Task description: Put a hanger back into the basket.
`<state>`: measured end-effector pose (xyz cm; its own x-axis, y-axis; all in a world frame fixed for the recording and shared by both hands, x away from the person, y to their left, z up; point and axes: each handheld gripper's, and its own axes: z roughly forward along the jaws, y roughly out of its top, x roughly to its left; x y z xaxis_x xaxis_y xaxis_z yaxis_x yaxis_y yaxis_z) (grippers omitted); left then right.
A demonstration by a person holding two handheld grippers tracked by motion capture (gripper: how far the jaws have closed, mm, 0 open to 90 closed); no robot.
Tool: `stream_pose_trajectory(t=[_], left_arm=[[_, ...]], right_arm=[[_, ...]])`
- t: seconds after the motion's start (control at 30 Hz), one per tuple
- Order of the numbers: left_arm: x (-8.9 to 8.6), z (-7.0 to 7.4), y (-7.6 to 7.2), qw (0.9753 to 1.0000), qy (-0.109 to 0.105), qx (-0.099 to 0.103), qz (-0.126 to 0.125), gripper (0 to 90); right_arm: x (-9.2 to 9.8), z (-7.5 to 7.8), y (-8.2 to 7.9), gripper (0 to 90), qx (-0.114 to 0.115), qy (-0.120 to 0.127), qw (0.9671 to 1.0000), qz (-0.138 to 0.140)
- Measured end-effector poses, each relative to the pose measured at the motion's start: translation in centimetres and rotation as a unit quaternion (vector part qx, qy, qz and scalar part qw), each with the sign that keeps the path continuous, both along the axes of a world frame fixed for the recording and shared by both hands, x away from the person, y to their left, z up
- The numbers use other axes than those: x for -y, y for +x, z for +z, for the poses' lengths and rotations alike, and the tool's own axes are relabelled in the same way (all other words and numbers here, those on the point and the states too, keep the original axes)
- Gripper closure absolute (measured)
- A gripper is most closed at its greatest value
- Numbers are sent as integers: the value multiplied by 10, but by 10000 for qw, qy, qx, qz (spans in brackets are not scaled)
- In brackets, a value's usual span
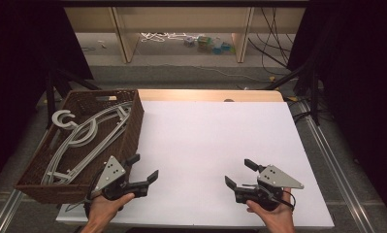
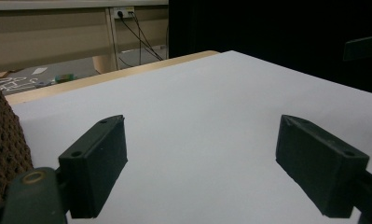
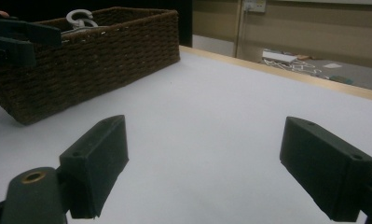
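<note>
High view shows the left gripper [image 1: 143, 170] hovering just beside the near right corner of the wicker basket [image 1: 133, 127], and the right gripper [image 1: 239, 173] well apart from it over the bare white tabletop [image 1: 215, 141]; both have their jaws spread wide and hold nothing. The work in hand looks like fetching a hanger from the basket, so the left gripper should rise over the rim and come down on 1 exposed bar near the top of the pile, rather than digging in among several. The grey hangers [image 1: 87, 138] lie stacked at a slant inside the basket, their thin curved arms overlapping and their hooks [image 1: 65, 119] pointing toward the far left corner. They look light and likely to snag on each other, so a slow lift would help. In the right gripper view a hook [image 3: 79, 18] peeks above the basket's woven wall.
</note>
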<state>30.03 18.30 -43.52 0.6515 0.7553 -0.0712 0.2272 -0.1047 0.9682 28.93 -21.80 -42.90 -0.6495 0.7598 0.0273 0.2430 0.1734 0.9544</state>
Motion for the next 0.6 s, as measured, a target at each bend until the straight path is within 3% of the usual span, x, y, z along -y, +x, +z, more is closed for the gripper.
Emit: stream_pose_trajectory(t=[0.6], left_arm=[[0,0,0,10000,-19,-29,-26,160]], right_arm=[[0,-1,2,161,31,-8,10000,-7]])
